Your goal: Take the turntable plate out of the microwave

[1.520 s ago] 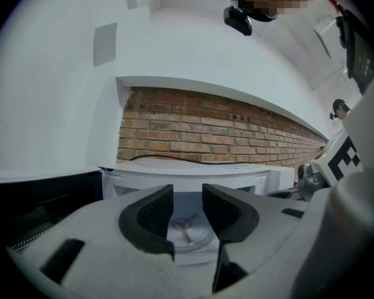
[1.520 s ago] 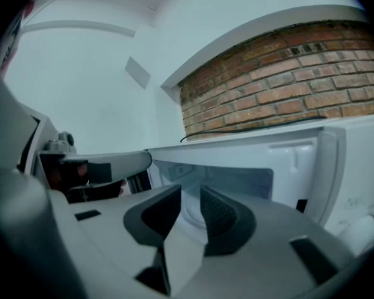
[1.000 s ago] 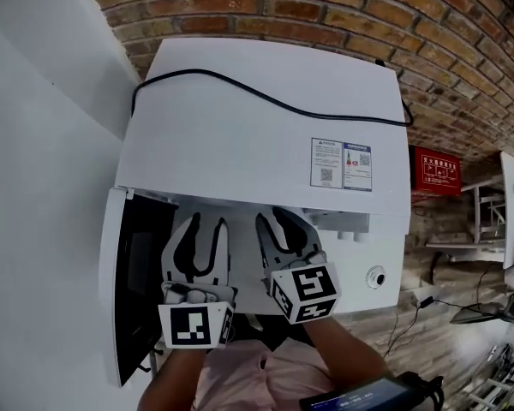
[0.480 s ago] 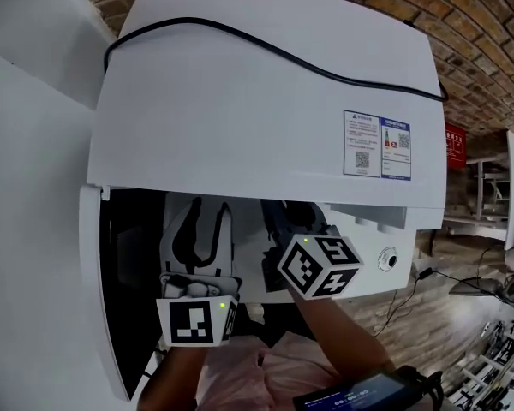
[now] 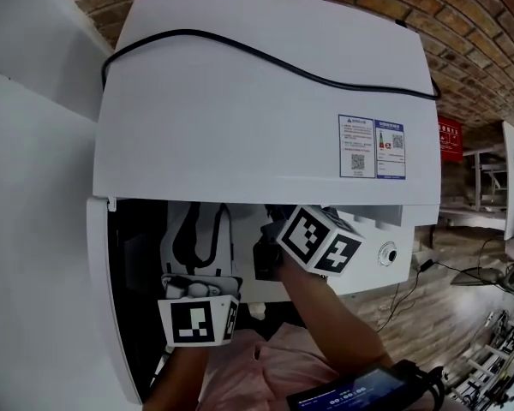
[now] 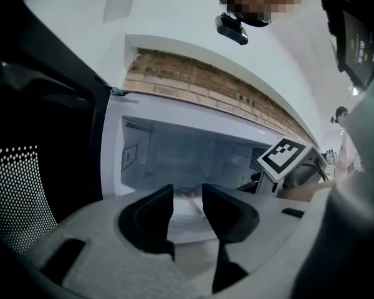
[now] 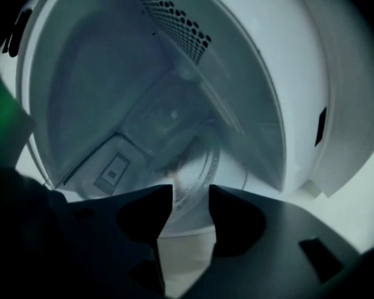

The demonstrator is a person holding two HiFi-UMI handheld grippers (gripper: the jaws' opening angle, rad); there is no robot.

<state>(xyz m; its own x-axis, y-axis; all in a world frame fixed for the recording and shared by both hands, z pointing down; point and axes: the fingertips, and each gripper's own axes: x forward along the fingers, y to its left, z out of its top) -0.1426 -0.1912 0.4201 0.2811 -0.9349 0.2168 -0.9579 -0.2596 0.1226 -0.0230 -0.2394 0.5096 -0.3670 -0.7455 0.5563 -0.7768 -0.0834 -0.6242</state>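
The clear round glass turntable plate [image 7: 196,167] lies inside the open white microwave [image 5: 265,101]; left claw [image 6: 187,195] released, right claw [image 7: 188,195] opening, both empty.

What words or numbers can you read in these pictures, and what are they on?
No text reads clearly.
Too small: print on the sticker on top of the microwave.
Too small: writing on the red sign on the brick wall.
Too blurred: digits on the screen at the bottom.
Too small: the label inside the microwave.
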